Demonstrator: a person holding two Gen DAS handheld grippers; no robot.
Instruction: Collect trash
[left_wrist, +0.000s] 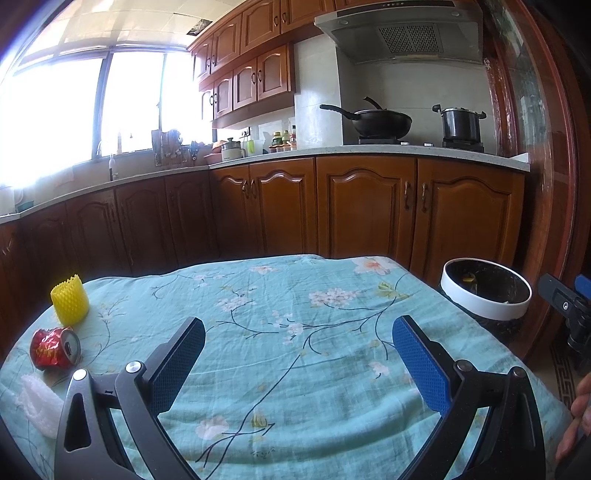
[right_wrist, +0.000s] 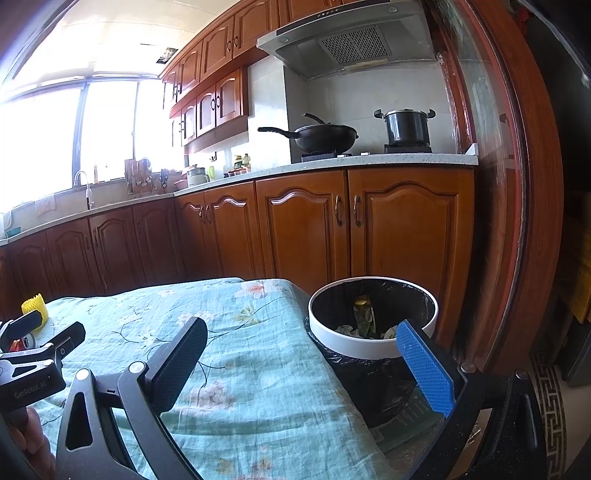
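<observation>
**Both jaws wide and empty, three scraps off to the left**

Jaws on both tools stand spread wide, with nothing between them. The left gripper (left_wrist: 299, 365) hovers over bare cloth, its black pad on one side and its blue pad on the other; the right gripper (right_wrist: 314, 363) is just as open and straddles the table's right edge.

What remains to collect sits well left of the left jaws. The crushed red can (left_wrist: 55, 349) lies on its side beyond the black finger, its pull-tab end turned toward the jaws. Past it stands the yellow foam net (left_wrist: 70, 300), upright. Closer in, beside the gripper's body, lies a white foam wrap (left_wrist: 37, 404), partly hidden by the frame. The bin (right_wrist: 373, 345), white-rimmed with a black liner and some rubbish already inside, stands on the floor off the table's right edge, in front of the right jaws, whose blue finger overlaps its rim in the right wrist view.

My worries, watching this: the can is dented and rounded, so a pinch across a slope could squirt it away across the tablecloth (left_wrist: 295, 295). That cloth is loose and wrinkled, and a finger dragged low could snag a fold and pull everything along. The net looks light and hollow; a nudge may tip it or roll it off the far-left edge. The white wrap looks soft and may be easy to crush flat. Carrying anything to the bin means crossing the right gripper's space, so the tools could knock together.
</observation>
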